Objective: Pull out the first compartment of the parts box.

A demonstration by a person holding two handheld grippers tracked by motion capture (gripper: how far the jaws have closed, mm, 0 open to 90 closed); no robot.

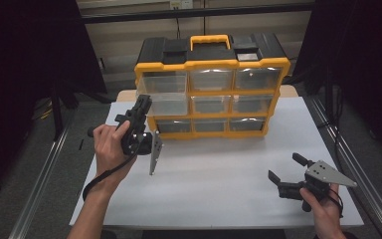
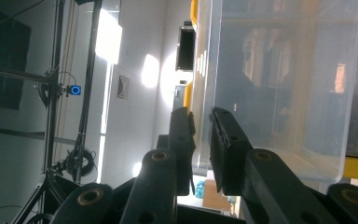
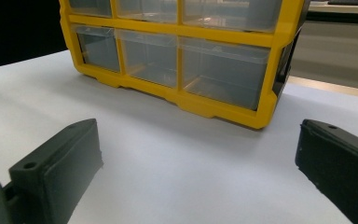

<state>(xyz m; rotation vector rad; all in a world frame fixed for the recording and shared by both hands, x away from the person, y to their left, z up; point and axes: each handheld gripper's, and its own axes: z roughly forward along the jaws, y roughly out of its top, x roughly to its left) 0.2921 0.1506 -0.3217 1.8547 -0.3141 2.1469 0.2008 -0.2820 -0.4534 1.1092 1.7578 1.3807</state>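
My left hand-held gripper (image 1: pixel 140 107), jaws pinched on the front wall of the clear plastic drawer (image 1: pixel 165 103) jutting from the yellow-framed organiser's (image 1: pixel 278 74) left column, points along its slide axis, while my right hand-held gripper (image 1: pixel 284 174) waits wide open over the white tabletop (image 1: pixel 219 179).

Yellow-framed organizer (image 1: pixel 211 64) with clear drawer (image 1: pixel 163 103), black jaws, white table (image 1: pixel 219 179)

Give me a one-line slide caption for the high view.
Left gripper pinches a clear drawer pulled out of the yellow organizer; right gripper rests open.
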